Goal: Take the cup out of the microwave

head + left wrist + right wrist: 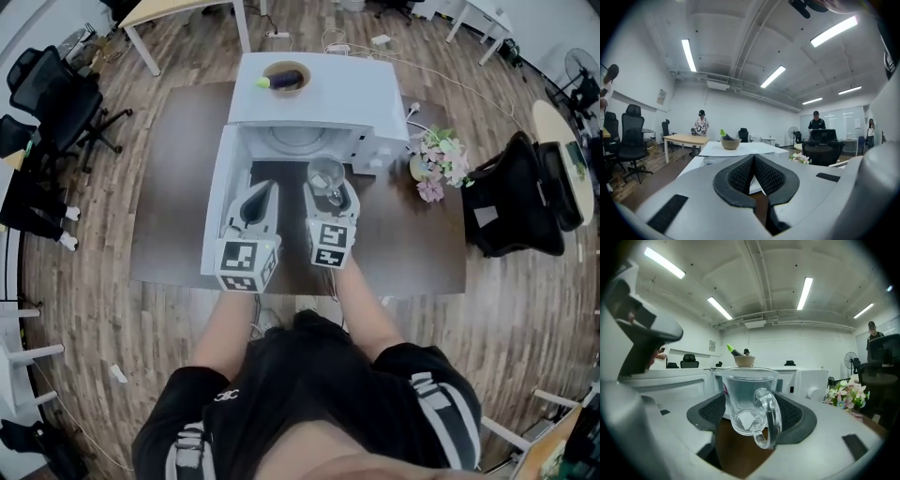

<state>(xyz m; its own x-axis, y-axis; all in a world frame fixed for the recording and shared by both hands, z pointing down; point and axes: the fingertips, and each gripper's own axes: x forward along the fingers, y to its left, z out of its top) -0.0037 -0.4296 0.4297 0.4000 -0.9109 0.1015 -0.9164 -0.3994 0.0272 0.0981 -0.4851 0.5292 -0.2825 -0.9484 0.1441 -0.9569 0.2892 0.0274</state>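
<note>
The clear glass cup (325,175) hangs just outside the open white microwave (328,94), above the dark table. My right gripper (329,191) is shut on the cup. In the right gripper view the cup (749,399) sits upright between the black pads (793,414), its handle turned toward the camera. My left gripper (253,202) is beside it on the left, close to the swung-open door (217,202). Its ribbed pads (740,174) meet at the tips with nothing between them. The microwave's round turntable (295,139) lies bare inside.
A bowl (286,77) with an eggplant and a green item sits on top of the microwave. Flowers (435,159) stand at the table's right end, with a black office chair (520,192) beyond. The brown table (412,248) ends just in front of the person.
</note>
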